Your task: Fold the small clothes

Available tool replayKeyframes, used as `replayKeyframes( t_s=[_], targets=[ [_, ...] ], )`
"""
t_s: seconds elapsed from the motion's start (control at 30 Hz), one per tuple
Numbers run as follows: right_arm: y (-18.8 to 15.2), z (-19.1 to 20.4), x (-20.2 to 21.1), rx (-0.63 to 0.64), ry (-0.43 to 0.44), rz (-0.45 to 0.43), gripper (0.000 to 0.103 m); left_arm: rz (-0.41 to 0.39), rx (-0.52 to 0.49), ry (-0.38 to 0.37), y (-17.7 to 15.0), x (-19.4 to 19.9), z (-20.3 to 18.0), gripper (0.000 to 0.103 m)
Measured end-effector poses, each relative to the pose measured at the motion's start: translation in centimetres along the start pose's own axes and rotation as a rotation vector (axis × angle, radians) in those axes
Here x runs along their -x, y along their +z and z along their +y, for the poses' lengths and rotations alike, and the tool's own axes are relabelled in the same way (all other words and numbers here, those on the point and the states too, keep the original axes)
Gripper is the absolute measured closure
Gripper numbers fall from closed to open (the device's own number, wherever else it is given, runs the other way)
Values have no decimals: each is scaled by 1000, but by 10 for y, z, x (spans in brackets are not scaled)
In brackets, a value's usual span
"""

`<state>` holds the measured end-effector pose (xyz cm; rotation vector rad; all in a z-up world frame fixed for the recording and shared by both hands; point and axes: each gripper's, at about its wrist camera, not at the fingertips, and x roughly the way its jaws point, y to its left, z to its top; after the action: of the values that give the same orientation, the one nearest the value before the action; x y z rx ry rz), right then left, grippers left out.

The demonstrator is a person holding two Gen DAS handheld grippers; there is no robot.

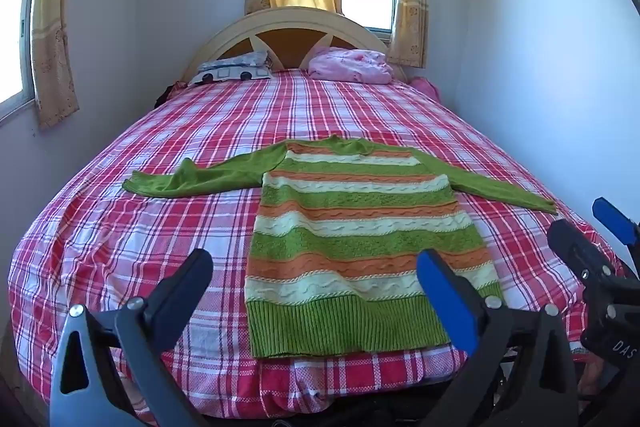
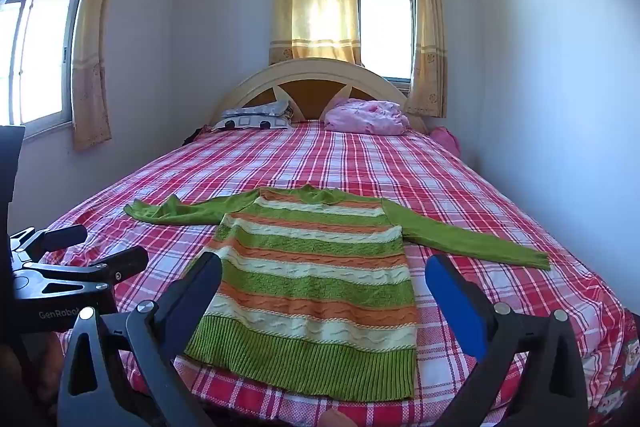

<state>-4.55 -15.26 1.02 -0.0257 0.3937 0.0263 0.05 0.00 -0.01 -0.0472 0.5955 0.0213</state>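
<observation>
A small knitted sweater [image 1: 360, 239] with green, orange and cream stripes lies flat on the bed, hem toward me, both green sleeves spread out sideways. It also shows in the right wrist view [image 2: 316, 279]. My left gripper [image 1: 316, 275] is open and empty, held above the foot of the bed near the hem. My right gripper [image 2: 324, 279] is open and empty, also held before the hem. The right gripper shows at the right edge of the left wrist view [image 1: 588, 227]; the left gripper shows at the left edge of the right wrist view [image 2: 100, 247].
The bed [image 1: 160, 227] has a red and white plaid sheet. A patterned pillow [image 1: 236, 67] and a pink bundle [image 1: 352, 65] lie by the headboard [image 1: 288, 27]. Walls stand close on both sides; curtained windows are behind.
</observation>
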Motion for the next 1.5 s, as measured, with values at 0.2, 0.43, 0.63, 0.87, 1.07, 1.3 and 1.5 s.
replayKeyframes(
  t_s=[0.2, 0.43, 0.63, 0.87, 1.07, 1.3, 1.5],
  targets=[
    [0, 0, -1, -4, 6, 5, 1, 3, -19, 24, 5, -5, -3, 0],
    [-2, 1, -3, -8, 6, 9, 1, -29, -6, 13, 1, 4, 1, 0],
    [0, 8, 1, -5, 9, 9, 1, -27, 0, 13, 2, 3, 4, 0],
    [-5, 5, -4, -12, 12, 10, 1, -31, 0, 16, 1, 4, 6, 0],
    [-4, 4, -3, -13, 14, 11, 1, -33, 6, 21, 1, 4, 8, 0],
    [-5, 5, -2, -15, 16, 11, 1, -36, 6, 24, 2, 4, 10, 0],
    [-5, 4, -2, -19, 17, 10, 1, -36, 7, 26, 2, 3, 9, 0]
  ],
)
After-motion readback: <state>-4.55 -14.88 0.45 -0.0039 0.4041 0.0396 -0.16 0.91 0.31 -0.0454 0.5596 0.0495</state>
